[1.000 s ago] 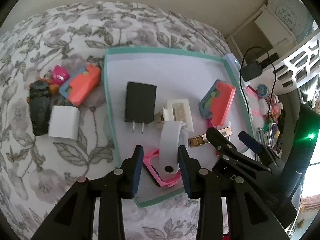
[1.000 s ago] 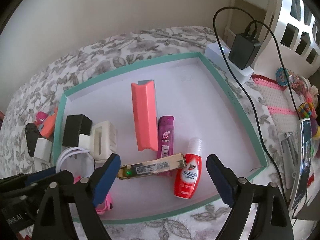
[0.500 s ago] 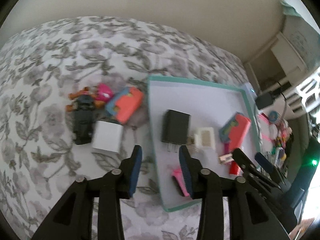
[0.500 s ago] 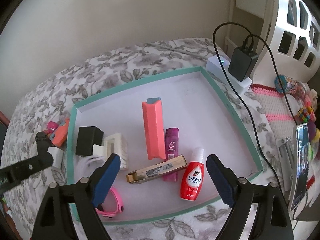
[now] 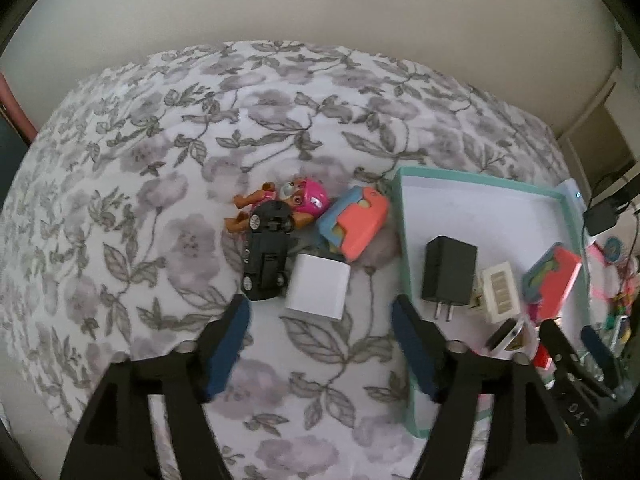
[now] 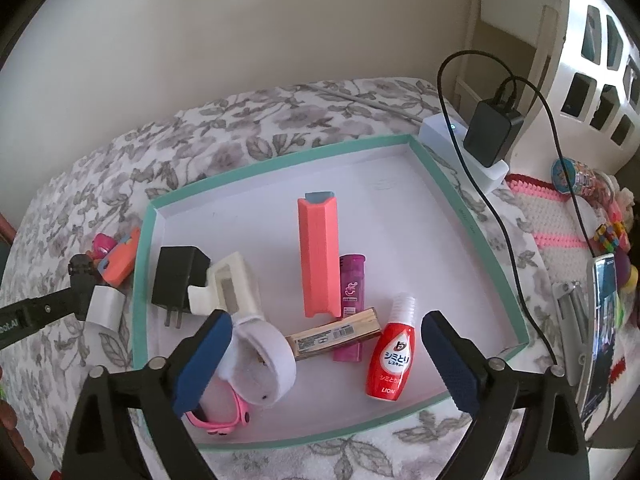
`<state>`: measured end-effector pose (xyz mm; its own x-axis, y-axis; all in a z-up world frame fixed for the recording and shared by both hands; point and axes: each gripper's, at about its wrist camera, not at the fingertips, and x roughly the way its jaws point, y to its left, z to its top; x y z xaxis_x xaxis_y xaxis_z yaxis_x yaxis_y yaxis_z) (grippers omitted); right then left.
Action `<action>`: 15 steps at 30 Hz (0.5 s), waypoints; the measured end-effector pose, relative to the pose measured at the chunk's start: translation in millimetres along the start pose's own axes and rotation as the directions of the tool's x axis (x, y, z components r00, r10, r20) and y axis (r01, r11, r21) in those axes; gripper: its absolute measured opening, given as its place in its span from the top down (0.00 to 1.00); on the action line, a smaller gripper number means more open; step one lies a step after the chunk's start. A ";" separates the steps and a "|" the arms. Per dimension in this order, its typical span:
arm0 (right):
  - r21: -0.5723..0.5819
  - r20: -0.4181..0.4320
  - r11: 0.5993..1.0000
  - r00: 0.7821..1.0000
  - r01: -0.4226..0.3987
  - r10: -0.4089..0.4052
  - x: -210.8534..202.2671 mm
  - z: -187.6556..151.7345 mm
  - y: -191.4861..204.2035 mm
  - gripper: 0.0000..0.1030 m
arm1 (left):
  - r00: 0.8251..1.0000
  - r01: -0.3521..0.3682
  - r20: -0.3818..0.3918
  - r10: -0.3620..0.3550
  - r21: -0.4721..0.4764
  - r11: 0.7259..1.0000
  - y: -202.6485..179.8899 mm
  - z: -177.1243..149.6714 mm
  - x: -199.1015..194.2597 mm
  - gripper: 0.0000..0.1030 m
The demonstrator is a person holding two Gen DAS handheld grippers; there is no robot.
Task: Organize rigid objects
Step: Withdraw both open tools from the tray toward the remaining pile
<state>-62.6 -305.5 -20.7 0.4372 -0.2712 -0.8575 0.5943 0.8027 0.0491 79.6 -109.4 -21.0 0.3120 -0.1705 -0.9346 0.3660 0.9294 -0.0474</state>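
From the left wrist, the left tool [image 5: 320, 344] is gaping wide and holding nothing, hovering over the bed [image 5: 160, 200] just before the white charger cube [image 5: 318, 292], which is lying left of the teal tray [image 5: 404, 240] beside a black toy car [image 5: 266, 256].

From the right wrist, the right tool [image 6: 326, 364] is spreading wide and empty above the teal tray [image 6: 280, 156], near the red bottle [image 6: 390, 356] and white strap [image 6: 264, 356].

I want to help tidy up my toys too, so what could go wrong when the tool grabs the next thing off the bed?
1. The white cube touches the black toy car, so the open left tool might bump the car away.
2. The pup figure lies partly under the car and could get dragged along.
3. The tray is crowded near its front edge; a dropped piece could knock over the red bottle.
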 end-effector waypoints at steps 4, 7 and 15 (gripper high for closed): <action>-0.009 0.004 1.000 1.000 0.006 -0.006 0.6 0.0 1.4 0.00 | 0.999 -0.031 0.012 0.030 0.025 0.999 -3.4 -0.9 -0.3 0.22; -0.011 0.005 1.000 1.000 0.010 -0.010 1.0 0.1 1.8 0.00 | 0.999 -0.038 0.015 0.037 0.026 0.999 -3.2 -0.7 0.4 0.21; -0.009 0.007 1.000 1.000 0.014 -0.014 1.5 -0.4 1.6 0.00 | 0.998 -0.042 0.039 0.042 0.002 0.999 2.4 1.6 0.1 0.09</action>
<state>-61.2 -304.5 -22.0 0.4334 -0.2865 -0.8545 0.5943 0.8036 0.0320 81.9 -107.7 -20.7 0.3612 -0.1439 -0.9213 0.3545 0.9350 -0.0071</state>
